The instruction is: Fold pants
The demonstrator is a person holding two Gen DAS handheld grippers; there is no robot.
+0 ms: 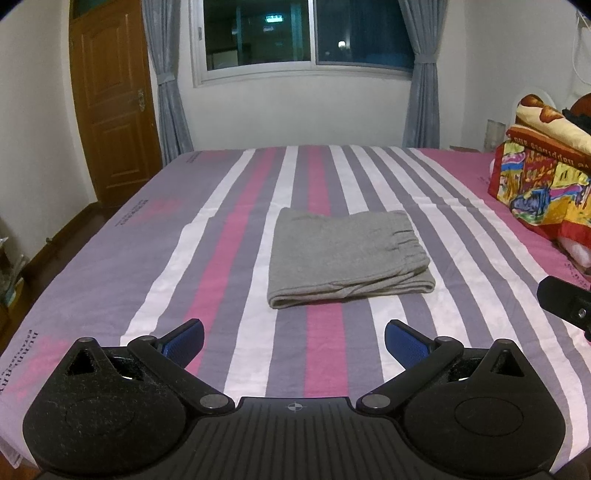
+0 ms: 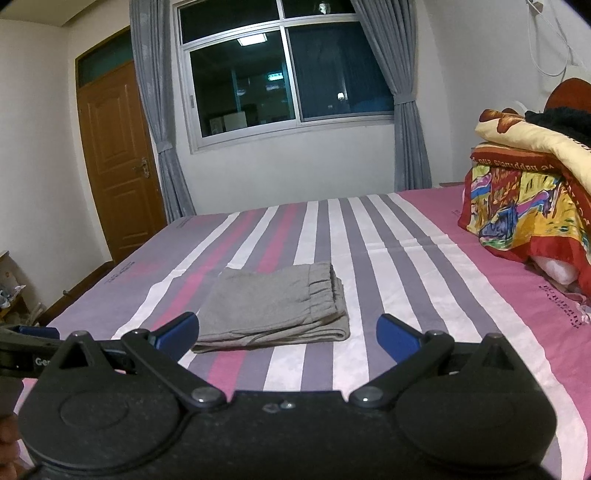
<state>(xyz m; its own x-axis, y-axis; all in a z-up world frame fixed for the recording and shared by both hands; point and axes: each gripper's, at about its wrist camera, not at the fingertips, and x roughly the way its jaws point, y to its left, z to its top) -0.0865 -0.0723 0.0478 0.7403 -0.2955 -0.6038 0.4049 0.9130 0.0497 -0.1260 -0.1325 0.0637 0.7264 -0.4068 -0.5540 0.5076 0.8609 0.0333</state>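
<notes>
Centrally, folded pants [image 1: 347, 254] on striped bed [image 1: 221, 236]; window [image 1: 306, 33] behind.

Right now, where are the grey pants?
The folded grey pants lie mid-bed on the striped sheet, centred in both wrist views ahead of the open tools, with the colourful bedding pile far right.

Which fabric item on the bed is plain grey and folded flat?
The pants, lying mid-bed on the striped sheet; the quilt pile at the right is multicoloured and heaped.
</notes>
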